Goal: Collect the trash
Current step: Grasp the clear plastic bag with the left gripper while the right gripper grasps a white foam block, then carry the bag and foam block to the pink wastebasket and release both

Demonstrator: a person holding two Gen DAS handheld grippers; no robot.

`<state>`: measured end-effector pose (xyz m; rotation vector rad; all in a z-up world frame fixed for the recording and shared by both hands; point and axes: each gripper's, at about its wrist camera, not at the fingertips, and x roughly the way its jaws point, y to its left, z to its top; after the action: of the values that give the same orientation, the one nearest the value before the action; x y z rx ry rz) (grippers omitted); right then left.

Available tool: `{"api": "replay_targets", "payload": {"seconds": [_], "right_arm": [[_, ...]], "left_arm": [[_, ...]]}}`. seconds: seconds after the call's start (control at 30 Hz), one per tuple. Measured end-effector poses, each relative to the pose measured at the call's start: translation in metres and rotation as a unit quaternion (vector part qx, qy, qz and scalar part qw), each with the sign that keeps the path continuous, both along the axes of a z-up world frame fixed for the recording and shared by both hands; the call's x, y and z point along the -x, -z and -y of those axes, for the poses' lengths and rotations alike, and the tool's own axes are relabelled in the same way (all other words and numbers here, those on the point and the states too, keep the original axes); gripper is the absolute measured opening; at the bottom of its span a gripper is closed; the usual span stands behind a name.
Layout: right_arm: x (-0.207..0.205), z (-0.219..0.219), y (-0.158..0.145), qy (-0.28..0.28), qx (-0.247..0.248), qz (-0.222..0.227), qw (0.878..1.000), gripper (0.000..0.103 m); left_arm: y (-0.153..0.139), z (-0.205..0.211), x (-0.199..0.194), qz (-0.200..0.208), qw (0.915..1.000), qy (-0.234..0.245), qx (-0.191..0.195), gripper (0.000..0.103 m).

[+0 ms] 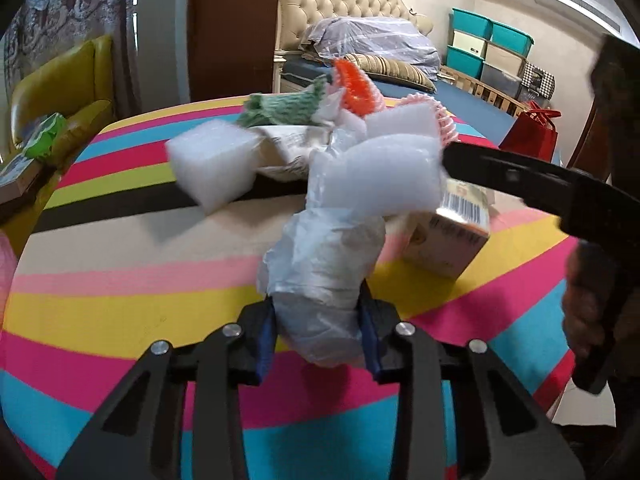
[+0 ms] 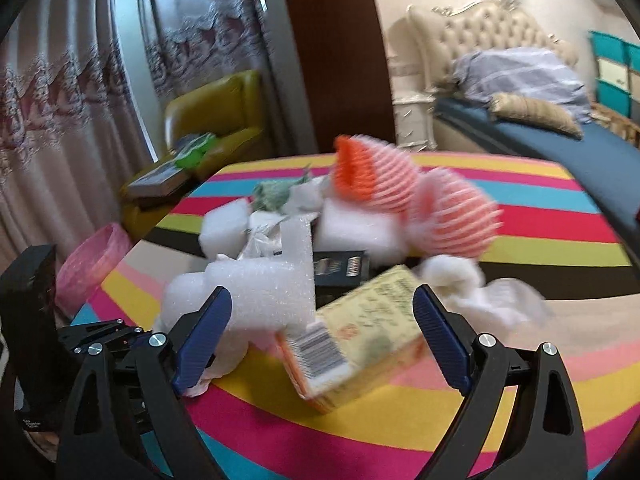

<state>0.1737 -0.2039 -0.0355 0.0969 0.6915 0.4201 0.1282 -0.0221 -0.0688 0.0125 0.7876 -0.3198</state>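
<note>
My left gripper (image 1: 320, 332) clenches a crinkled white plastic bag (image 1: 324, 264); my right gripper (image 2: 320, 340) gapes wide around a rectangular cardboard box (image 2: 356, 332), foam block (image 2: 260, 292) just left.

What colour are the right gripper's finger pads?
Dark blue, ribbed pads, clearest in the right wrist view.

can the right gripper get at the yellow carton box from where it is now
Probably yes. The right gripper has its jaws open wide, and the yellow carton box lies tilted on the striped table right between them. Only the white foam piece crowds the left side.
</note>
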Motion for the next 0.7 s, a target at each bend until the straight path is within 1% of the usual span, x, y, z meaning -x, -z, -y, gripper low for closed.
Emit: {"api": "replay_targets", "payload": {"seconds": [0.13, 0.2, 0.3, 0.5, 0.6, 0.7], "right_arm": [[-0.007, -0.021, 0.003, -0.028, -0.005, -0.017, 0.999, 0.090], [-0.009, -0.035, 0.001, -0.043, 0.003, -0.017, 0.999, 0.090], [-0.013, -0.059, 0.003, -0.066, 0.012, -0.023, 0.997, 0.090], [-0.017, -0.097, 0.005, -0.119, 0.003, -0.045, 0.992, 0.090], [-0.010, -0.108, 0.002, -0.134, 0.006, -0.034, 0.990, 0.090], [0.000, -0.114, 0.002, -0.131, 0.030, -0.012, 0.991, 0.090]], "left_arm": [[0.000, -0.023, 0.013, 0.001, 0.9998, -0.018, 0.005, 0.034], [-0.001, -0.031, 0.017, 0.003, 0.9997, -0.024, -0.002, 0.034], [-0.001, -0.040, 0.020, 0.004, 0.9995, -0.031, -0.001, 0.034], [-0.002, -0.074, 0.032, -0.001, 0.9981, -0.060, 0.015, 0.033], [-0.002, -0.091, 0.040, -0.001, 0.9970, -0.076, 0.014, 0.033], [-0.005, -0.110, 0.051, 0.005, 0.9950, -0.100, -0.002, 0.033]]}}
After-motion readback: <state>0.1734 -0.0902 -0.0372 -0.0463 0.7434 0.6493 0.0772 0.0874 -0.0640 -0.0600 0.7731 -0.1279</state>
